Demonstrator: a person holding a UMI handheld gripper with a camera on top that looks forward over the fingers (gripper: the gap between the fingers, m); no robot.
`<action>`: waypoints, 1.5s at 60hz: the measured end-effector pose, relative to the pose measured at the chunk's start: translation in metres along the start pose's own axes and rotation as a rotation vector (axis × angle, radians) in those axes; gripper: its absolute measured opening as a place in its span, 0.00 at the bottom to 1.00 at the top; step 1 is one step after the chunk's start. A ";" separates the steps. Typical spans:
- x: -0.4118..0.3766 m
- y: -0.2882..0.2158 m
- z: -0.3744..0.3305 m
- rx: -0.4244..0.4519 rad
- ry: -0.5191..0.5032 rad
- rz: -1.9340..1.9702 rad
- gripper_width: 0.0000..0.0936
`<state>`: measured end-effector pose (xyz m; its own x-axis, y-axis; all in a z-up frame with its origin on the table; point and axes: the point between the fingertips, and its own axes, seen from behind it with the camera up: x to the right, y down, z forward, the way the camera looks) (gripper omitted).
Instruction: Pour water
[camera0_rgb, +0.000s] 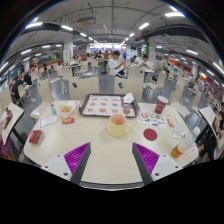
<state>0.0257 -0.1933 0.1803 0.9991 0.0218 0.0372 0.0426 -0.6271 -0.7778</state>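
Hovering high over table (100, 140), gripper (113, 157) is holding fingers wide apart, empty; yellowish cup (118, 124) is standing at frame centre beyond fingertips, likely approach target for pouring.

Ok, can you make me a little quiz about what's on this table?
1. True or false: the gripper is holding the yellow cup.
2. What lies beyond the cup? A) a tray B) a laptop C) a plant
3. Fill in: the small round dish beside the cup is ____.

Key: 1. False; the fingers are open, and the cup stands on the table just ahead of them. 2. A. 3. Red.
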 end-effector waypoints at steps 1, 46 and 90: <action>0.003 0.001 0.000 -0.003 0.005 0.001 0.90; 0.354 0.093 0.073 0.090 0.178 0.090 0.90; 0.382 0.031 0.128 0.178 0.300 0.058 0.46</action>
<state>0.4093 -0.1044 0.0903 0.9547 -0.2558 0.1521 0.0131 -0.4745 -0.8801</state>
